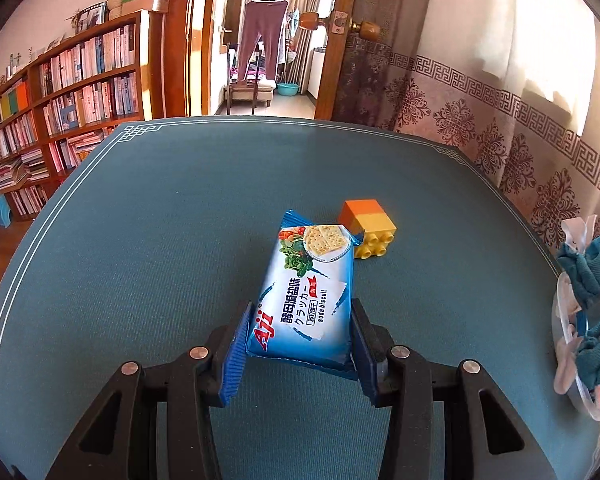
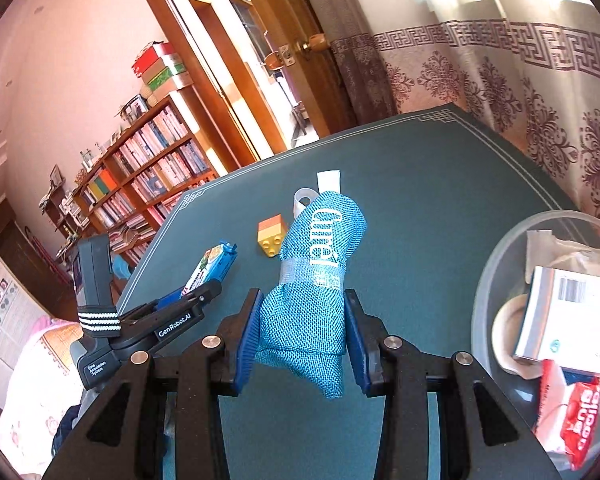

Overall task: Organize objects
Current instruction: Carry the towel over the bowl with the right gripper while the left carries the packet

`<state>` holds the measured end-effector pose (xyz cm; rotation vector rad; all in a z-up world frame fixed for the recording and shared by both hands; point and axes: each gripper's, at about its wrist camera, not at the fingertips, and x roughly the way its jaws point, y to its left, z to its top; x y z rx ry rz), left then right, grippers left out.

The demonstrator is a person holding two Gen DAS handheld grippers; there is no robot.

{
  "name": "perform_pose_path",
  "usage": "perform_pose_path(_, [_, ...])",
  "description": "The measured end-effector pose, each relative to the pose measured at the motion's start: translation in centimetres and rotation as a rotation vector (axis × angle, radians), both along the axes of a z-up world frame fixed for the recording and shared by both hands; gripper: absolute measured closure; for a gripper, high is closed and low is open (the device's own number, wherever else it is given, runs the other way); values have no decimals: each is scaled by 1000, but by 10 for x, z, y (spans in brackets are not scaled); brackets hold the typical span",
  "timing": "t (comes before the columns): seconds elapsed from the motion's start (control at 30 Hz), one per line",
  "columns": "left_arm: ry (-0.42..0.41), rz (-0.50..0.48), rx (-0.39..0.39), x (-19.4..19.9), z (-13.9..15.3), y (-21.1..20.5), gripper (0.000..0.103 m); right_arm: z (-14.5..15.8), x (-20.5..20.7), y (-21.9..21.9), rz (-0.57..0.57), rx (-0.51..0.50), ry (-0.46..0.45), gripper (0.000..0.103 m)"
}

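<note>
Two close wrist views, shared table (image 1: 140, 216)

Count: one biscuit pack (image 1: 306, 300); one toy block (image 1: 366, 228); one blue cloth roll (image 2: 314, 280); one bowl (image 2: 496, 280) holding one white box (image 2: 568, 312), one red packet (image 2: 580, 416).

Biscuit packet (image 1: 306, 300) between left tongs (image 1: 300, 344)

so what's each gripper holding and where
Left gripper: biscuit packet, by its near end. Right gripper: rolled blue cloth, around its lower half.
</note>
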<state>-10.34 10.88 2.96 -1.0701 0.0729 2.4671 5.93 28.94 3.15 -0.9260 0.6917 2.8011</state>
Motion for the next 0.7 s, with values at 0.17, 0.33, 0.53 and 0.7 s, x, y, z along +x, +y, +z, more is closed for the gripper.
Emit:
perform_pose_path(0.17, [8,-35,-22,6,-2,10,54,13,39,25,-93,18,22,62])
perform_pose_path(0.33, [4,-47,-33,9,-4,15,54,20,94,61,-220,35,36,62])
perform_pose_path(0.53, [-1,-55,-53,12,-5,23,54,19,147,103,-376,63,21,62])
perform_pose_path(0.7, [-21,-73,-57,22,-7,32,54,6,172,127,-437,46,-4,62])
